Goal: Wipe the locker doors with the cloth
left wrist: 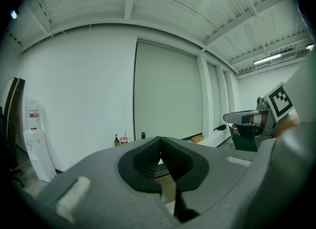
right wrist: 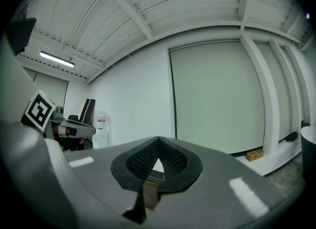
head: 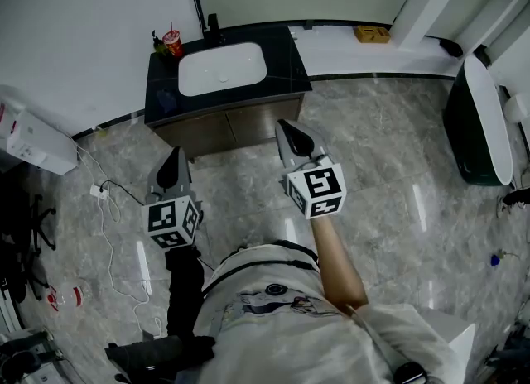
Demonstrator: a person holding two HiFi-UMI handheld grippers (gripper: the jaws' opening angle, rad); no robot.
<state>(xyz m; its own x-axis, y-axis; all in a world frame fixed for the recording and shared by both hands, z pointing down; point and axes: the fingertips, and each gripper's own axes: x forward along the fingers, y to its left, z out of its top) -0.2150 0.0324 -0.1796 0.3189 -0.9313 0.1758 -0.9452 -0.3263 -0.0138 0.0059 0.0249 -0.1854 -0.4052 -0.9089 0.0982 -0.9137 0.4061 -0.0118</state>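
Cloth: not in any view. Neither gripper carries it, so where it lies cannot be told.
Locker doors: none made out in these views. The only doors in sight are on the sink cabinet.
Left gripper [head: 173, 165]: low and left in the head view, held about level. Jaws pressed together with nothing between them.
Right gripper [head: 291, 137]: beside it and a little further ahead, also level. Jaws likewise closed on nothing.
Floor [head: 397, 184]: glossy grey marble tile, with a white cable [head: 106, 194] trailing at the left.
Sink cabinet [head: 236, 122]: ahead of both grippers. Wooden front, dark top, white basin [head: 222, 69].
Red cup [head: 172, 43]: on the back left corner of the dark top, beside a small bottle [head: 157, 43].
Wall [head: 83, 26]: plain white, behind the cabinet.
Step in hand (judged): wiping is not yet under way; finding and picking up the cloth comes first.
Method (judged): open one gripper before reaching. Pinch the cloth at a bunched fold so a broad flap hangs free for wiping. Keep the other gripper free to steady a door. Step clear of the cable.
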